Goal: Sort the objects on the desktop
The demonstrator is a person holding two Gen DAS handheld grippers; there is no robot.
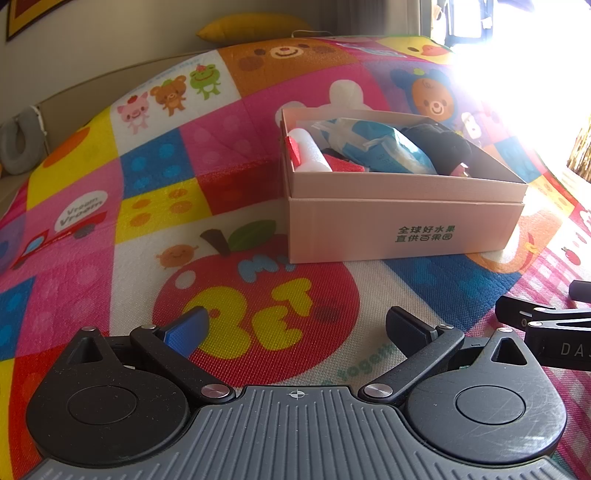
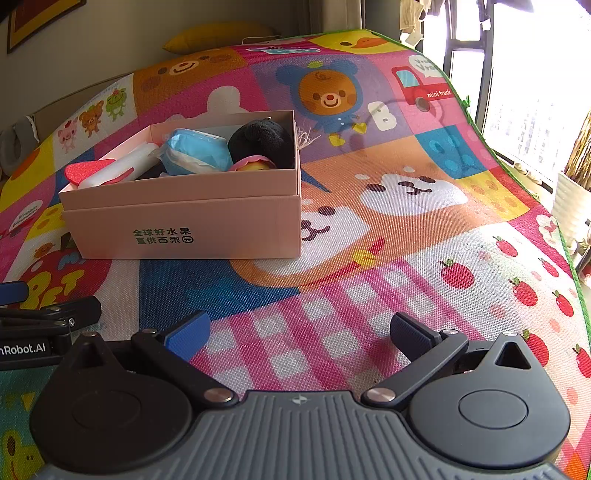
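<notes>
- While nothing is held, the left gripper (image 1: 297, 325) is kept low over the patterned mat (image 1: 155, 192), its jaws spread wide above a red apple print.
- Likewise, the right gripper (image 2: 299, 330) is seen wide open and empty over pink checks.
- A pink cardboard box (image 1: 402, 229) (green characters printed on its front) is set on the mat ahead of both tools, well apart from them.
- Inside it, a white foam roll (image 1: 308, 149), a red felt piece (image 2: 86, 170), a blue packet (image 1: 384, 149) and a black plush item (image 2: 264, 138) are packed together.
- A yellow cushion (image 2: 218, 35) is seen beyond the mat's far edge.
</notes>
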